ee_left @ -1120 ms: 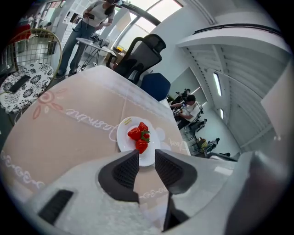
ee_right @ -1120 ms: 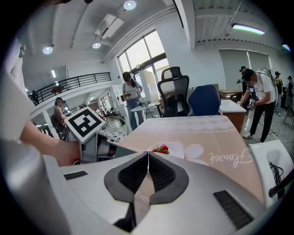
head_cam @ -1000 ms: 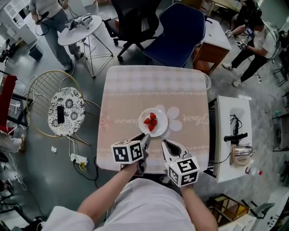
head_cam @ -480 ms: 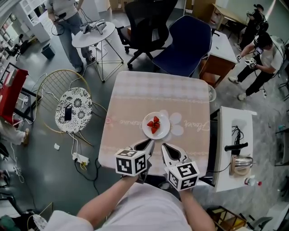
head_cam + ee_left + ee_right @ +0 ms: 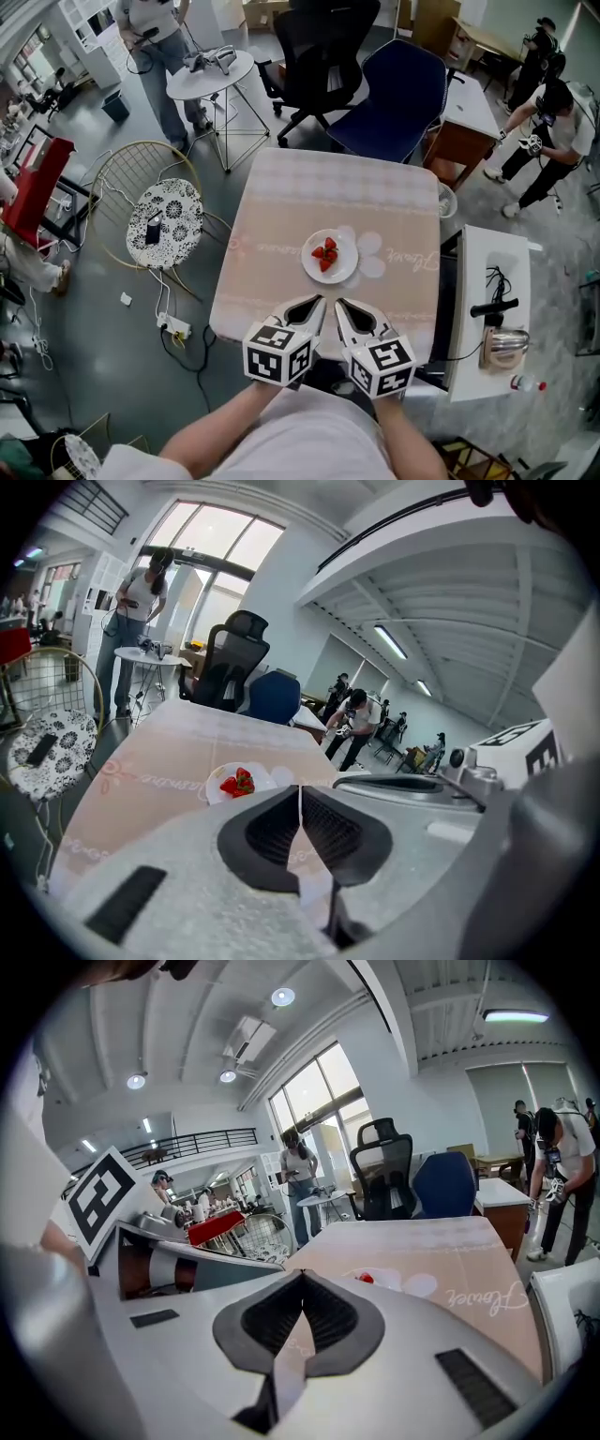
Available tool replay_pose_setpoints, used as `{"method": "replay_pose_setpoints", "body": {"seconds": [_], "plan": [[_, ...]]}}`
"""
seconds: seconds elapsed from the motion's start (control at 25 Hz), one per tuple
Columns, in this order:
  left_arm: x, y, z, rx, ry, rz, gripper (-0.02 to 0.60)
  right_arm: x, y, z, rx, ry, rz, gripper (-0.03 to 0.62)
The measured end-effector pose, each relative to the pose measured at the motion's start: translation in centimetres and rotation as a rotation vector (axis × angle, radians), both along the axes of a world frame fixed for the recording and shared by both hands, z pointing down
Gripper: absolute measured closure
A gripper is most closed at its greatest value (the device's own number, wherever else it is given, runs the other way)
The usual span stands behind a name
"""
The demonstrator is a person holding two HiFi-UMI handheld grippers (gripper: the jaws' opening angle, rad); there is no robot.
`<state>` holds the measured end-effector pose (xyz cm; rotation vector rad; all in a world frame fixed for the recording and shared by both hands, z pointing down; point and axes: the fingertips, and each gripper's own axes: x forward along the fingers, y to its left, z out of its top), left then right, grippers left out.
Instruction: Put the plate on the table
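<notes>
At the near edge of the bench [image 5: 281,206], the left gripper [image 5: 317,302] is held with its fingers closing almost to a touch, and nothing is caught between them. Beyond the tips, a white plate [image 5: 345,272] of strawberries [image 5: 325,254] is set on the bench's middle, apart from both grippers. The right gripper [image 5: 339,304] is held just beside the left, its fingers pressed together and empty.

Blue chair [image 5: 384,84]; patterned cushion [image 5: 180,208], possibly phone [image 5: 153,228] atop.

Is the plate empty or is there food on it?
Not empty: the plate holds red strawberries in its middle.
</notes>
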<state>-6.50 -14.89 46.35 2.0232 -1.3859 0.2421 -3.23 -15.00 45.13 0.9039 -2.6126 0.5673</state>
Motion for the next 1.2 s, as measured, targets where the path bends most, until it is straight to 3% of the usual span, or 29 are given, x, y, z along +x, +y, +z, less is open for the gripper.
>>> {"method": "replay_pose_setpoints", "body": {"seconds": [0.44,1.2], "plan": [[0.7,1.9,-1.7,0.076,-0.044,-0.018,0.575,0.2,1.7,-1.2,0.027,-0.027,-0.030,0.591],[0.6,1.6,-2.2,0.104,-0.074,-0.040,0.577,0.4,1.6,-1.9,0.033,-0.059,-0.019,0.591]]}}
